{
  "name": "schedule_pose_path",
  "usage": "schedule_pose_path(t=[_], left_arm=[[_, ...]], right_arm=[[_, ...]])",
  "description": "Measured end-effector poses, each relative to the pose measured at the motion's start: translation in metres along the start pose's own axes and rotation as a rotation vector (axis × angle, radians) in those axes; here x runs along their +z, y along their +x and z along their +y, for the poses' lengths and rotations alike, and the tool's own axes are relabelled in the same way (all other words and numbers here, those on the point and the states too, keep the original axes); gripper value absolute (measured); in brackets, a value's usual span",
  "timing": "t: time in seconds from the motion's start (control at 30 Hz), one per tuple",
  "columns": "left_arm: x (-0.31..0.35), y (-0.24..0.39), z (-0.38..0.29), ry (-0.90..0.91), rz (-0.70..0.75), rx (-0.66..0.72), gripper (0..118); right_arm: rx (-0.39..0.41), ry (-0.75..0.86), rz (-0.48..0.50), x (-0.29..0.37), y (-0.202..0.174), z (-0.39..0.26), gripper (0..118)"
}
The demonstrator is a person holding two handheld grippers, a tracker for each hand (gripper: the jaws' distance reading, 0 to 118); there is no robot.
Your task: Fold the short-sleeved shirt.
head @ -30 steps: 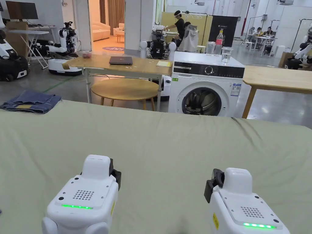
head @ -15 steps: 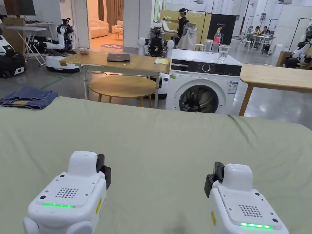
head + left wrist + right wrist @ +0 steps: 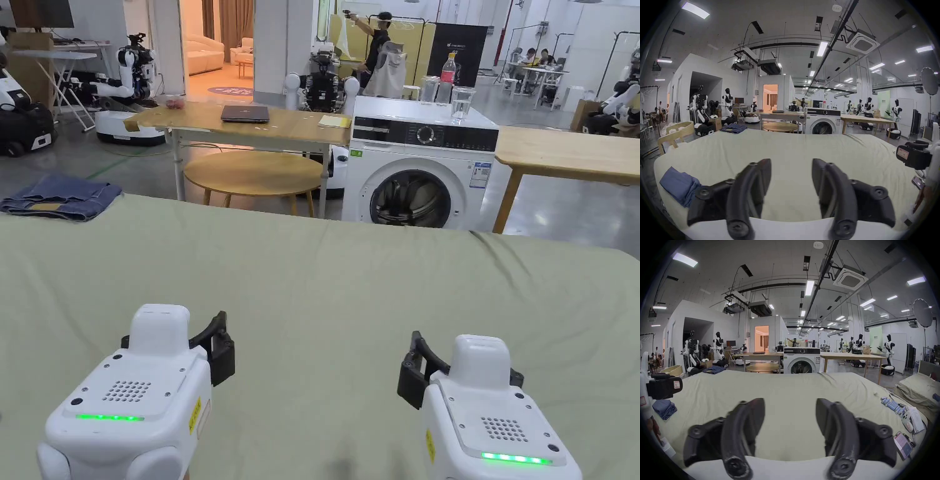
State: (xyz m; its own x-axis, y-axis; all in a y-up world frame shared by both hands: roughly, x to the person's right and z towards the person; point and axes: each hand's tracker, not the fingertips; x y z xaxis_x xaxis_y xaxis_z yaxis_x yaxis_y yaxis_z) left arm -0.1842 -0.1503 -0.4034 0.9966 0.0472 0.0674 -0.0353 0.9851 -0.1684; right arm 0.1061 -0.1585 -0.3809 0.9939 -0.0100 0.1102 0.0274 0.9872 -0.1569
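Note:
A pale green sheet (image 3: 325, 281) covers the bed in front of me. My left gripper (image 3: 170, 328) and right gripper (image 3: 465, 350) hover side by side low over its near part, both open with nothing between the jaws. The left gripper view shows its jaws (image 3: 791, 162) spread over bare sheet, and the right gripper view shows the same for the right gripper (image 3: 790, 400). A blue folded garment (image 3: 679, 186) lies at the bed's left edge, to the left of my left gripper, and it appears again in the right gripper view (image 3: 664, 408).
Folded denim jeans (image 3: 59, 197) lie on the far left corner. Beyond the bed stand a washing machine (image 3: 415, 175), a round table (image 3: 253, 175) and long tables. Small cylinders (image 3: 891, 405), papers, a phone (image 3: 903, 444) and a pillow (image 3: 919, 389) sit at the right.
Both grippers' jaws have spread from narrow to open. The left gripper has drifted a little to the left, and the head camera has shifted slightly.

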Motion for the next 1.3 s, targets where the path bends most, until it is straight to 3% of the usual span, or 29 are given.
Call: schedule_pose_path(t=[0.13, 0.27, 0.5, 0.73, 0.83, 1.03, 1.1, 1.3], left_arm=[[0.003, -0.003, -0.001, 0.016, 0.032, 0.015, 81], [0.007, -0.012, 0.000, 0.040, 0.018, 0.070, 87], [0.003, -0.020, 0.003, 0.029, -0.009, 0.058, 87], [-0.003, -0.019, 0.003, 0.037, -0.001, 0.009, 87], [-0.002, -0.027, 0.006, 0.062, -0.109, 0.105, 87], [-0.004, -0.030, 0.007, 0.110, -0.064, 0.145, 88], [-0.004, -0.028, 0.006, 0.126, -0.035, 0.113, 88], [-0.006, -0.018, 0.007, 0.095, 0.024, -0.025, 88]], right_arm=[[0.012, -0.003, -0.031, -0.002, -0.001, 0.000, 94], [0.004, -0.008, -0.042, -0.003, 0.002, 0.001, 100], [0.027, 0.008, -0.047, -0.003, 0.003, 0.004, 100], [-0.034, -0.005, -0.010, -0.006, 0.009, 0.007, 100], [-0.036, -0.026, -0.044, -0.012, 0.007, 0.006, 100], [-0.036, -0.050, -0.086, -0.018, 0.006, 0.006, 100], [-0.015, -0.046, -0.130, -0.018, 0.003, 0.007, 100], [-0.037, -0.034, -0.090, -0.016, -0.001, 0.016, 100]])
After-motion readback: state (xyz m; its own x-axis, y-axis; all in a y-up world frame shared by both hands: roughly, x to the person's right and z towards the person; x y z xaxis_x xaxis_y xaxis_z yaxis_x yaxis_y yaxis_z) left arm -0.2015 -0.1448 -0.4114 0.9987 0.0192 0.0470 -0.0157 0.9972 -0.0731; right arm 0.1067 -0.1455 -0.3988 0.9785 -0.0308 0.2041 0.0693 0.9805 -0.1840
